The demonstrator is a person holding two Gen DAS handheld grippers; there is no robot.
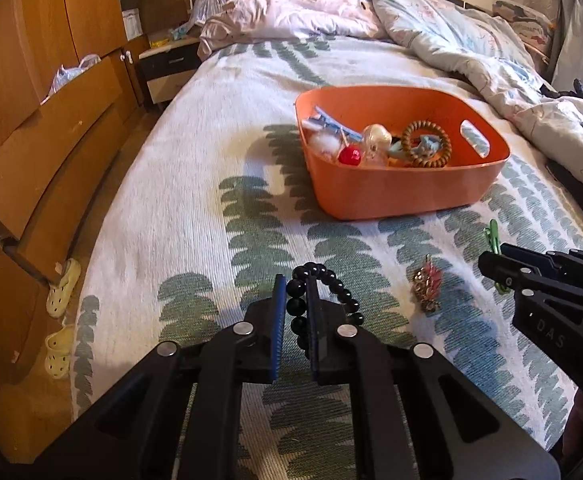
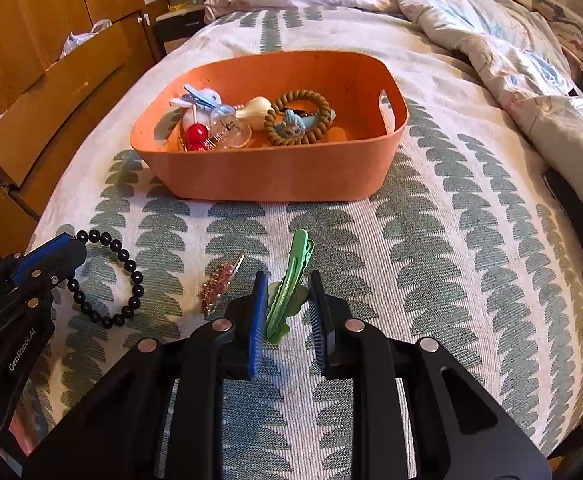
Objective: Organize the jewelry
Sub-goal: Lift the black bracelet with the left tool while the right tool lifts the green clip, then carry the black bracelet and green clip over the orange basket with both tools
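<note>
With my left tongs clamped on the black round-bead bracelet and my right tongs pinching the green plastic hair clip, I carry both steadily toward twelve o'clock and let go low inside the orange plastic basket.

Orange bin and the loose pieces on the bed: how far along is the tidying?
Done: several hair pieces lie in the bin. In hand: the left gripper grips the black bracelet; the right gripper grips the green clip. Left: the pink brooch on the bedspread.
</note>
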